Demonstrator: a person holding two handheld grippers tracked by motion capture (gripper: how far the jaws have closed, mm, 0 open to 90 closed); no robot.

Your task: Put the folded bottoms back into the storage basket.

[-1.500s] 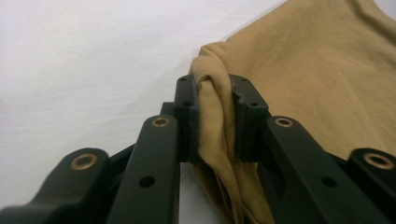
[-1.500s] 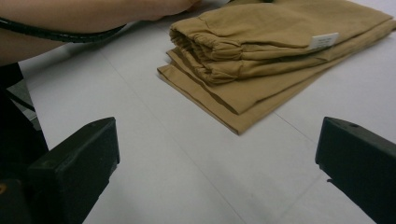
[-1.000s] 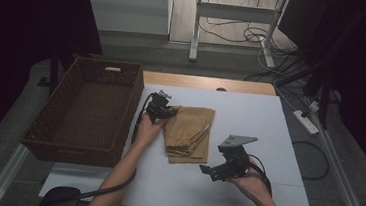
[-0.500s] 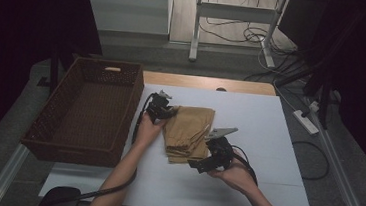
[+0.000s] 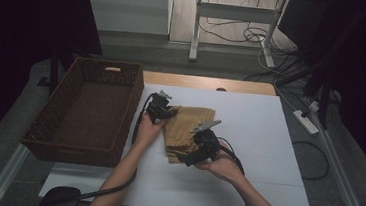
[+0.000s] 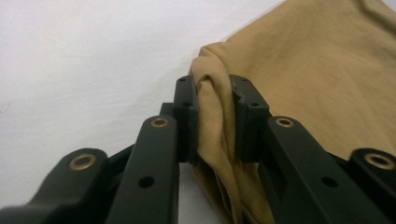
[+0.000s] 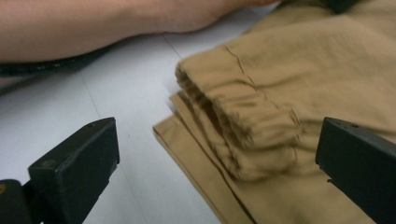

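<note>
Left gripper (image 5: 166,112) fingers clamp a fold of the tan garment (image 5: 184,133); right gripper (image 5: 186,159) fingers stand wide at its cuff.

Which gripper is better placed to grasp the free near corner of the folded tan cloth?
Right: the right gripper is open at the folded tan cloth's near corner; the left gripper already pinches its far edge.

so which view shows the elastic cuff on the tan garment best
The right gripper view: the gathered cuff lies close up between the open jaws. The high view shows the whole folded tan garment but no cuff detail; the left gripper view shows a pinched fold.
</note>
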